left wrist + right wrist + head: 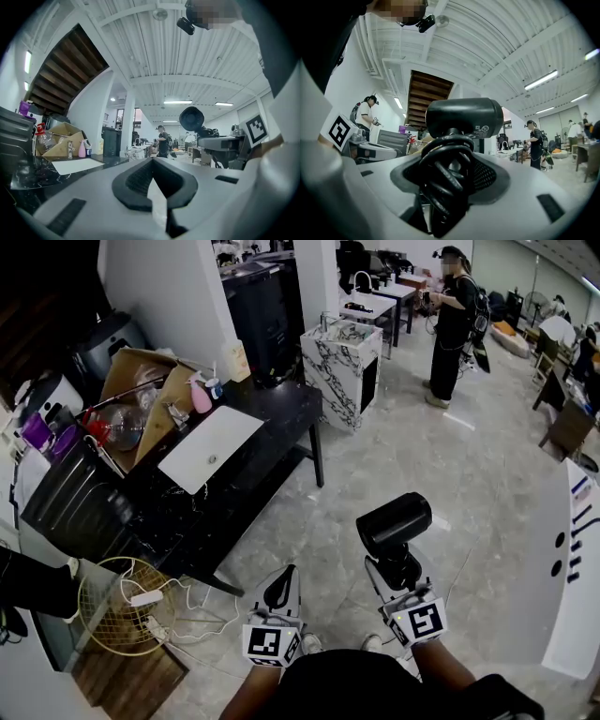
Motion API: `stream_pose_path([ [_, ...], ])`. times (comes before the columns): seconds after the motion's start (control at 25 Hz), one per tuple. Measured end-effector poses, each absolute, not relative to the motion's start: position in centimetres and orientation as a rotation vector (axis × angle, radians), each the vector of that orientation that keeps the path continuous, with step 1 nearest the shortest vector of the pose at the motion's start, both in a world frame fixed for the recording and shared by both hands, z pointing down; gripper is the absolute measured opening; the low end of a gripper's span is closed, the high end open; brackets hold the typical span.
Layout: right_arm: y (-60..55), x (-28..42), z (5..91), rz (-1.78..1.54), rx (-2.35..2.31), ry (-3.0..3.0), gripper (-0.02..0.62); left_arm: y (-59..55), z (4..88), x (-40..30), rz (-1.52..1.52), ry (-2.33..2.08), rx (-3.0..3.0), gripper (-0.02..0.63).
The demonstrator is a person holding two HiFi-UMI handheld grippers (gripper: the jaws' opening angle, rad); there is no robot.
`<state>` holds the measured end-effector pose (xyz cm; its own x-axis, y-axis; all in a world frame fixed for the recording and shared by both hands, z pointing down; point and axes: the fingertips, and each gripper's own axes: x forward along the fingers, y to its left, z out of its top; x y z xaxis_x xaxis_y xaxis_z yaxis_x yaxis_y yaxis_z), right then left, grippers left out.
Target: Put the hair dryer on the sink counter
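Note:
A black hair dryer (394, 521) stands upright in my right gripper (398, 568), low and right of the middle of the head view. Its cord is wound around the handle. In the right gripper view the jaws are shut on that cord-wrapped handle (449, 178), with the dryer's barrel (464, 117) above them. My left gripper (279, 589) hangs beside it to the left, shut and holding nothing. The black sink counter (281, 404) with its white basin (208, 448) stands across the floor to the upper left, well apart from both grippers. The left gripper view shows the dryer (191, 118) at right.
On the counter's far end lie a cardboard box (141, 381) and a pink spray bottle (200, 395). A round wire basket (117, 606) and a power strip with cables (145, 598) lie on the floor by the counter. A marble cabinet (342, 362) and a standing person (455, 324) are farther off.

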<state>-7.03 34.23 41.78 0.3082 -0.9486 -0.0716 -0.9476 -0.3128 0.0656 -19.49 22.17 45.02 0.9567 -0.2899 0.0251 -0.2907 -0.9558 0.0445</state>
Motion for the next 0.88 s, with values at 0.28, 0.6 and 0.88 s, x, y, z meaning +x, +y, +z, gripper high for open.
stream_pose_path([
  [0.28, 33.1, -7.0, 41.5, -0.109, 2.572, -1.88, 0.256, 20.9, 44.4, -19.5, 0.02, -0.407, 3.082, -0.006],
  [0.6, 30.9, -8.3, 41.1, -0.146, 2.606, -1.881, 0.256, 17.9, 44.0, -20.9, 0.011, -0.365, 3.117, -0.006],
  [0.88, 28.4, -7.8, 40.3, -0.183, 2.588, -1.92, 0.256, 15.8, 44.5, -20.5, 0.025, -0.372, 3.111, -0.006],
])
